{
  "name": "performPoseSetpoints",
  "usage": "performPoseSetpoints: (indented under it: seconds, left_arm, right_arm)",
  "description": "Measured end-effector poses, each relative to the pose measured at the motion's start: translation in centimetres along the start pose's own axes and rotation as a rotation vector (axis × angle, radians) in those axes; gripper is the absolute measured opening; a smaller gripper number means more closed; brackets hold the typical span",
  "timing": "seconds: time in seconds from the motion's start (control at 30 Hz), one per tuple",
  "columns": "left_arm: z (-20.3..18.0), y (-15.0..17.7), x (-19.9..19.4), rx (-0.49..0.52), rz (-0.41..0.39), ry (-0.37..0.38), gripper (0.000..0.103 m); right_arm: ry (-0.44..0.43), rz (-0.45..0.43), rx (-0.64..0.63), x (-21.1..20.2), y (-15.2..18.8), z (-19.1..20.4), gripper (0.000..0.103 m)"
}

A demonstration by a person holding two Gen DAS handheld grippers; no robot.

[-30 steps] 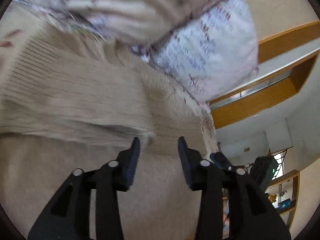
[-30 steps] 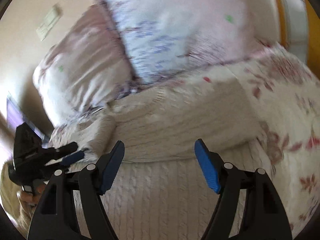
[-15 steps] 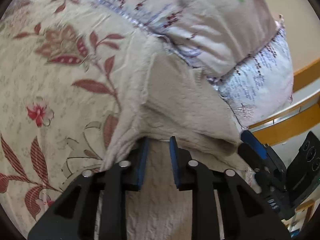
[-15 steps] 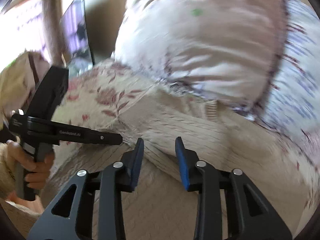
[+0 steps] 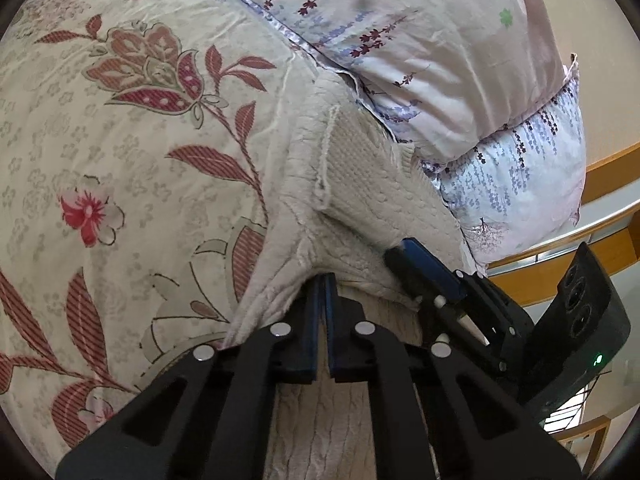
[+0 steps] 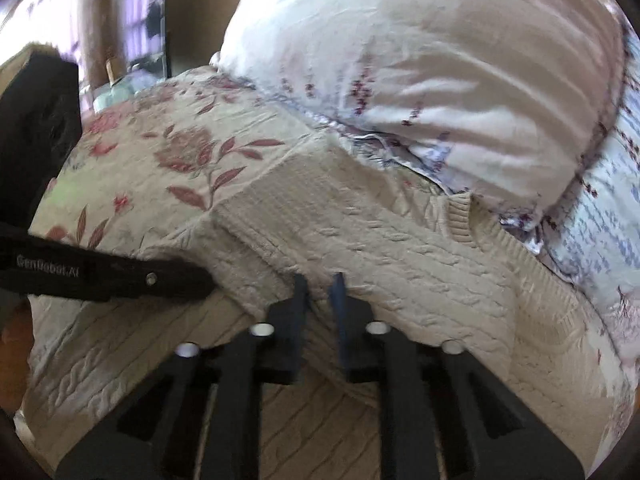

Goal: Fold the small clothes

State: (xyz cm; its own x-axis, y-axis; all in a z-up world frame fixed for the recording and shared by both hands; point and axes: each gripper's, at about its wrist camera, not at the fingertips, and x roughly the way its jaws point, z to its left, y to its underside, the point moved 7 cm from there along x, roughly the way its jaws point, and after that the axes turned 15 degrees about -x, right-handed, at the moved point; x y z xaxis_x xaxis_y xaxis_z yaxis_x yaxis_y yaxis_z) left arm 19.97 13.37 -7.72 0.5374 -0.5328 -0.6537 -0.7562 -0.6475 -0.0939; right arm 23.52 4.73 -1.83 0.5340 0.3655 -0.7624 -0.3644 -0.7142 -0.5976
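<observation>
writing: only readable text is "GenRobot.AI" in white on the side of the left tool, seen from the right wrist view, a bit blurry
sweater: cream cable-knit sweater, lying on the bed with a folded-over layer, its top edge up against the pillows
left tool: jaws have just been closing and are now pinched tight on the sweater's folded edge
right tool: same deal, jaws just closed, clamped on the fold of the knit, just beside the left one
bed: bedspread is beige with red flowers and leaves, slightly wrinkled
pillows: two stacked pillows, pale pink and white with small purple flower sprigs
room: beige wall, wooden headboard off to the side, dark screen in the far corner
</observation>
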Motion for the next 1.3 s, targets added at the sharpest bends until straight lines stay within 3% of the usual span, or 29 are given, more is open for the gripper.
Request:
performPoseSetpoints:
  seconds: [0.2,0.3,0.37,0.43,0.53,0.6,0.67,0.77,0.97,1.07,1.17,1.3]
  left_arm:
    - [0.1,-0.1,-0.1,-0.014,0.006,0.008,0.003]
    - [0.1,-0.1,-0.2,-0.011,0.004,0.009,0.003]
    - [0.2,-0.1,-0.3,-0.014,0.006,0.015,0.003]
    - [0.3,0.0,-0.4,-0.019,0.01,0.019,0.003]
    - [0.2,0.2,-0.5,-0.012,0.013,0.022,0.004]
    - [0.1,0.4,-0.6,-0.007,0.016,0.022,0.004]
    - [0.0,0.6,-0.8,-0.002,0.018,0.023,0.008]
    - [-0.3,1.0,-1.0,0.005,0.015,0.022,0.012]
    - [-0.2,1.0,-1.0,0.001,0.017,0.022,0.013]
    - [-0.2,1.0,-1.0,0.001,0.016,0.022,0.013]
    - [-0.2,0.9,-1.0,0.001,0.017,0.024,0.013]
    - [0.0,0.8,-1.1,-0.008,0.022,0.033,0.013]
  right_arm:
    - [0.006,-0.155,0.308,-4.0,1.2,-4.9,0.005]
    - [0.052,-0.281,0.585,-8.7,4.4,-10.1,0.005]
    - [0.117,-0.339,0.779,-11.9,8.8,-13.1,0.005]
    - [0.185,-0.312,0.916,-13.7,13.9,-14.7,0.006]
    - [0.215,-0.166,1.056,-14.2,20.5,-15.5,0.014]
    - [0.188,-0.151,1.133,-14.6,22.9,-16.0,0.037]
    - [0.213,-0.182,1.165,-16.0,24.0,-17.2,0.045]
    - [0.204,-0.189,1.183,-16.2,24.2,-18.5,0.045]
    - [0.157,-0.076,1.243,-13.3,25.6,-18.9,0.044]
    - [0.11,-0.064,1.25,-12.1,25.7,-18.4,0.034]
    - [0.082,-0.081,1.207,-11.5,24.7,-18.1,0.009]
    - [0.161,-0.194,1.135,-14.0,22.6,-18.7,0.008]
